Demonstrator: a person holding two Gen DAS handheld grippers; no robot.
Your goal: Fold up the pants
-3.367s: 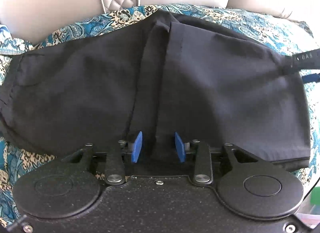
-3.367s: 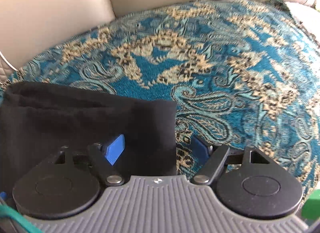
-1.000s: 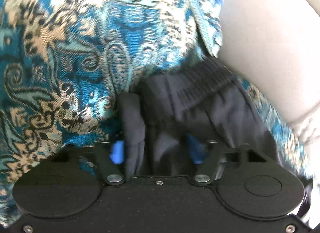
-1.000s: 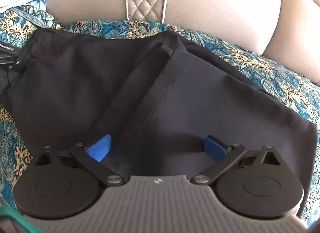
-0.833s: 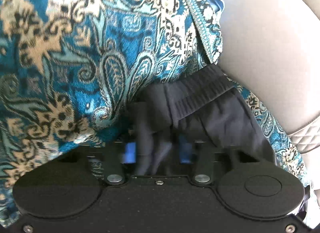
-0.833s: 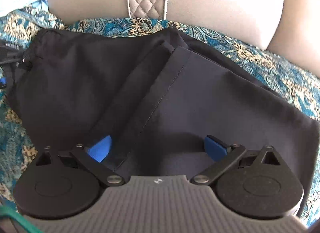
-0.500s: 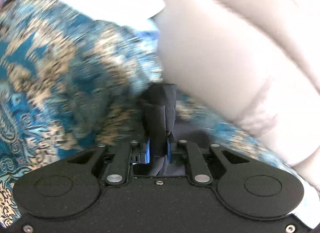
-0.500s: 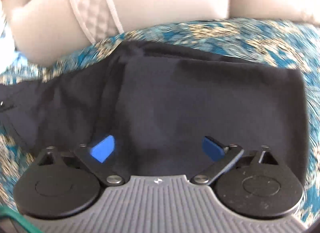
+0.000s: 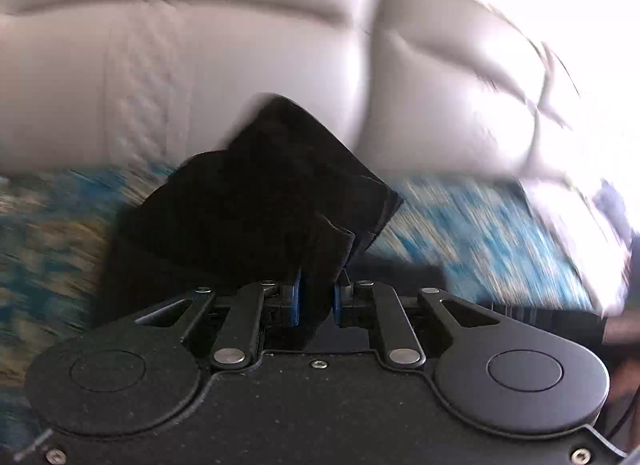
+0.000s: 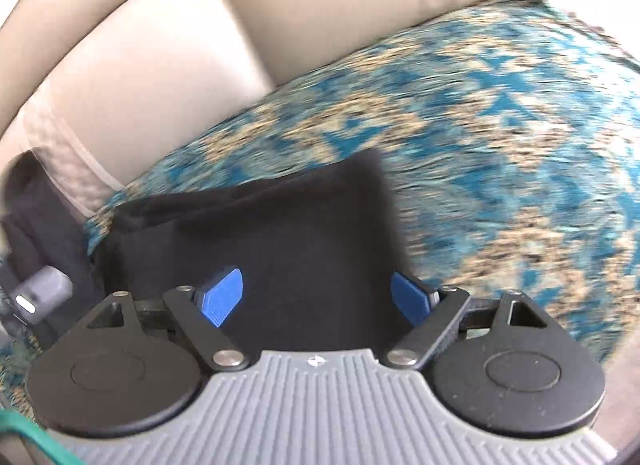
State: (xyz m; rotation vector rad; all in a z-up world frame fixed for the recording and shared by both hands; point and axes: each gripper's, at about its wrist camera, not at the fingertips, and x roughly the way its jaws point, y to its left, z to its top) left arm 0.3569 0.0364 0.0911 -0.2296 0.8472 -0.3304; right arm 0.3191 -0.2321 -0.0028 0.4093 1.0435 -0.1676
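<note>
On the left wrist view, the left gripper (image 9: 316, 301) has its blue pads (image 9: 295, 299) drawn close together with a bunched fold of the black pants (image 9: 256, 201) pinched between them; the cloth rises out of the jaws and fans up and to the left, lifted clear of the seat in front of the pale cushioned backrest (image 9: 240, 45). Behind and below it the blue and tan patterned cover (image 9: 480, 225) is smeared by motion blur, so its pattern cannot be made out. A dark strip, perhaps more of the garment, runs off to the right beside the gripper body, but it is too blurred to tell. Over on the right wrist view, the right gripper (image 10: 316, 297) stands wide, and its jaws are closing a little; its blue pads (image 10: 222, 297) sit well apart, one on either side of a flat folded part of the pants (image 10: 280, 249), and neither presses on the fabric. That dark panel lies on the patterned cover (image 10: 480, 125), its far corner squared off, with the beige sofa back (image 10: 160, 65) rising beyond. At the left edge a small grey object (image 10: 42, 293) shows, too blurred to identify.
</note>
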